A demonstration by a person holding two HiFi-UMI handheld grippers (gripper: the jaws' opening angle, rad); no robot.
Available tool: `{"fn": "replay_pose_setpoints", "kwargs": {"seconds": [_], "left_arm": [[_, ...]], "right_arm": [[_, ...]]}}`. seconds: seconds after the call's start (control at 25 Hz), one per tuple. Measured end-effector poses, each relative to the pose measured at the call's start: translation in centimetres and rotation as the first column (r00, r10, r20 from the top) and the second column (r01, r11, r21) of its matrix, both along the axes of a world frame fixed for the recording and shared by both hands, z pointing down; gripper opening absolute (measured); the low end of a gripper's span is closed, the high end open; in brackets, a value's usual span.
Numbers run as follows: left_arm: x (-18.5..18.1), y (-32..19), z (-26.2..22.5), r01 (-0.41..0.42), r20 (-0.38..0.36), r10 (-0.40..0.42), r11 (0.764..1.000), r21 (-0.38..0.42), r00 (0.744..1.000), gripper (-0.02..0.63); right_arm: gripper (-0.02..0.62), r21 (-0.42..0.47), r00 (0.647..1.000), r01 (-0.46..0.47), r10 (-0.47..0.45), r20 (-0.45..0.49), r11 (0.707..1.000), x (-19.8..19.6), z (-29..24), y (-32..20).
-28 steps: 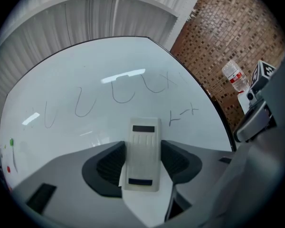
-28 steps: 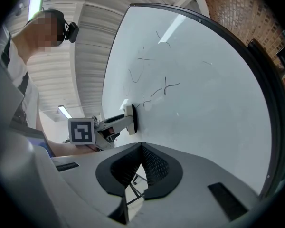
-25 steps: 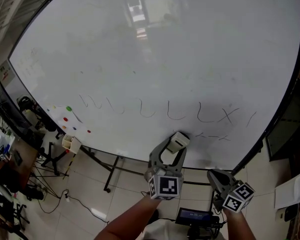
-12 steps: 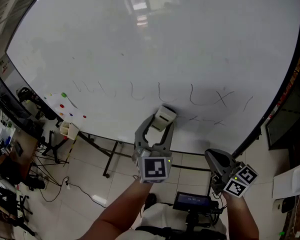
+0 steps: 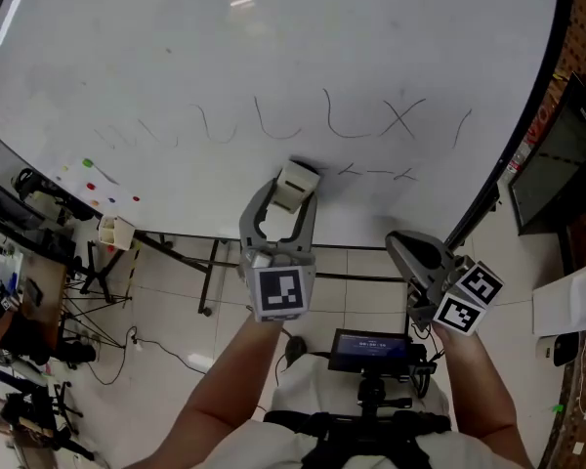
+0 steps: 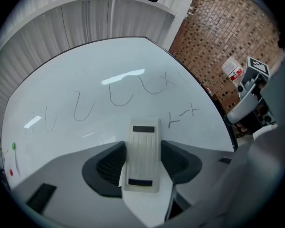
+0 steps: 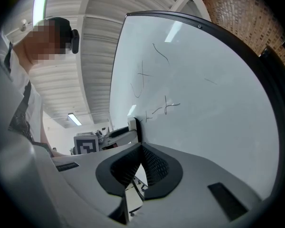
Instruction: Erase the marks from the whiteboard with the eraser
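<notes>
While the eraser (image 5: 298, 180) sits clamped between the left tongs (image 5: 292, 201), its ribbed white back faces the person and its pad faces the whiteboard (image 5: 273, 37). The jaws stand fairly wide, pressed on the eraser's two long sides. It is low on the board, just under the row of looped strokes (image 5: 273, 120) and just left of a small crossed dash (image 5: 376, 172). From the right gripper view its dark pad looks to lie on the surface or a hair off it; I cannot tell which.

Farther along that row are an X (image 5: 402, 117) and a single slanted stroke (image 5: 462, 125), with fainter squiggles at the left end. All of it looks untouched, so I judge the wiping is only about to start: the eraser is brought up, no stroke cleared yet.

The right tongs (image 7: 141, 147) hang lower and to the right, clear of the board, jaws closed together on nothing. A few coloured dots (image 5: 90, 168) sit at the board's lower left, and a brick wall (image 6: 218, 27) stands past its right edge.

The next move, as I read it, calls for setting the pad flat and firm on the board, then sweeping either right over the dash or up through the loops, with the grip kept tight so the eraser does not twist.
</notes>
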State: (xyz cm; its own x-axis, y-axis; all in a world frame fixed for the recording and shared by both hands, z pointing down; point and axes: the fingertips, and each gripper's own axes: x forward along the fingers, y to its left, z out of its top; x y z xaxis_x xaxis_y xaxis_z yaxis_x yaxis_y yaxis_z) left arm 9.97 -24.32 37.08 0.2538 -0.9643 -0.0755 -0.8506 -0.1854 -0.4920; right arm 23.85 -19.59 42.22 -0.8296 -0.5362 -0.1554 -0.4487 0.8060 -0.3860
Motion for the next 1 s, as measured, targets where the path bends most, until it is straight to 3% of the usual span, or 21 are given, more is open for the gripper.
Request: {"fn": "replay_pose_setpoints", "kwargs": {"seconds": [0.08, 0.16, 0.28, 0.36, 0.68, 0.88, 1.0], "left_arm": [[-0.2, 0.3, -1.1, -0.007, 0.004, 0.007, 0.999, 0.049, 1.0, 0.268], [-1.3, 0.6, -2.6, 0.038, -0.039, -0.034, 0.993, 0.109, 0.999, 0.268], [-2.6, 0.3, -3.5, 0.103, -0.097, -0.092, 0.987, 0.123, 0.991, 0.27], [-2.0, 0.1, -3.1, 0.102, -0.112, -0.09, 0.989, 0.106, 0.99, 0.27], [4.2, 0.2, 0.4, -0.033, -0.127, 0.028, 0.999, -0.037, 0.992, 0.272], [3.2, 0.3, 0.0, -0.013, -0.095, 0.012, 1.0, -0.007, 0.995, 0.27], [0.0, 0.2, -1.1, 0.071, -0.169, -0.07, 0.997, 0.005, 0.983, 0.27]], "right_arm": [[0.015, 0.001, 1.0, -0.003, 0.003, -0.001, 1.0, 0.3, 0.0, -0.2], [0.015, -0.003, 1.0, -0.007, 0.007, -0.002, 1.0, 0.6, 0.0, -0.3], [0.015, -0.011, 1.0, -0.008, 0.008, -0.003, 1.0, 0.9, 0.2, -0.2], [0.015, -0.014, 1.0, -0.012, 0.012, 0.0, 1.0, 1.1, 0.2, -0.2], [0.015, -0.018, 0.999, -0.035, 0.035, -0.009, 0.999, 2.9, 0.3, 0.5], [0.015, -0.027, 0.998, -0.061, 0.061, -0.013, 0.998, 4.4, 0.7, 1.0], [0.015, -0.02, 0.998, -0.061, 0.061, -0.011, 0.998, 4.6, 0.5, 1.3]]}}
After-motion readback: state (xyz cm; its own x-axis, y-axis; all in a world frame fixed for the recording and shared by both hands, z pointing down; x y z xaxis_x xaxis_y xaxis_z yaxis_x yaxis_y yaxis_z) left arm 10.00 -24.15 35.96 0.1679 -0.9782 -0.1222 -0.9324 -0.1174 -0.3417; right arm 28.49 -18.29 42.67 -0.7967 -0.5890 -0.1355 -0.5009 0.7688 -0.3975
